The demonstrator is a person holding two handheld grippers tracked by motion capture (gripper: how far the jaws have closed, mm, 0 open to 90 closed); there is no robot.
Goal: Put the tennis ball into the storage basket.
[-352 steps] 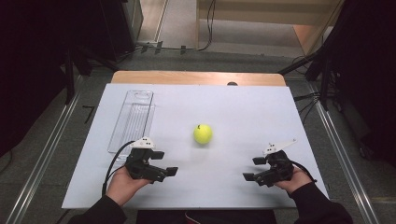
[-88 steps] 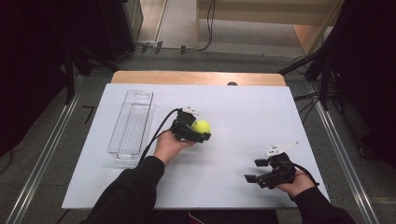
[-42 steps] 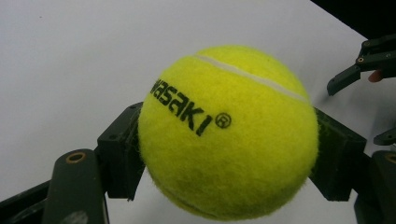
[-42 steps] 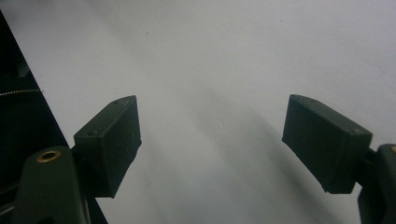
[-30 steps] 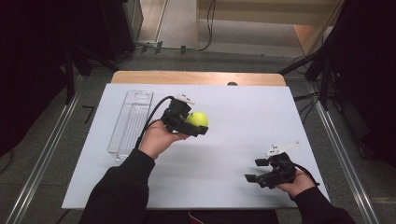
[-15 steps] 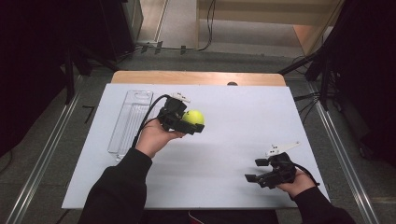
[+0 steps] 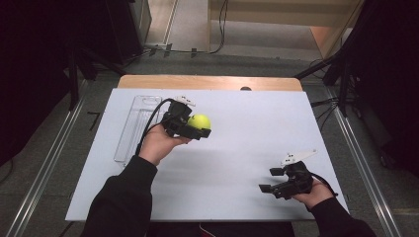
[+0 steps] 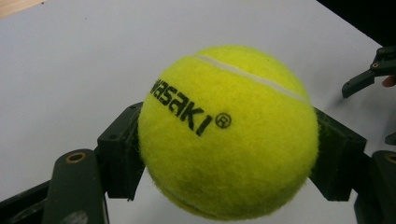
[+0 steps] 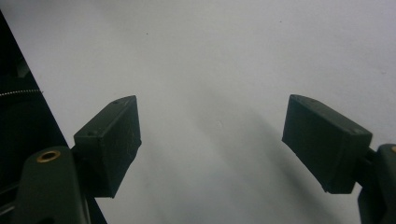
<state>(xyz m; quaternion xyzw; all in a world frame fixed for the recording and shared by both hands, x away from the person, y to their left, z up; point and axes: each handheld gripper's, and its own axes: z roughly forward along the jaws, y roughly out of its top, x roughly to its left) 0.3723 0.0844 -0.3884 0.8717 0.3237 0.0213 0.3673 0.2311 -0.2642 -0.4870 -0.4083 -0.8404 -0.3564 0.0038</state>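
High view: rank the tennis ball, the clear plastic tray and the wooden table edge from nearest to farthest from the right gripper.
From the right gripper, near the table's front right:
1. Tennis ball, mid-table, clamped in the left gripper.
2. Clear plastic tray, far left on the white sheet.
3. Wooden table edge, along the back.

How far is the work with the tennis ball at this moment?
Done: the left gripper has closed its fingers on the tennis ball and holds it clear of the white table. In hand: the ball hangs beside the clear plastic tray. Left: setting it down, probably in that tray, but this is a guess. The right gripper rests open on the table.
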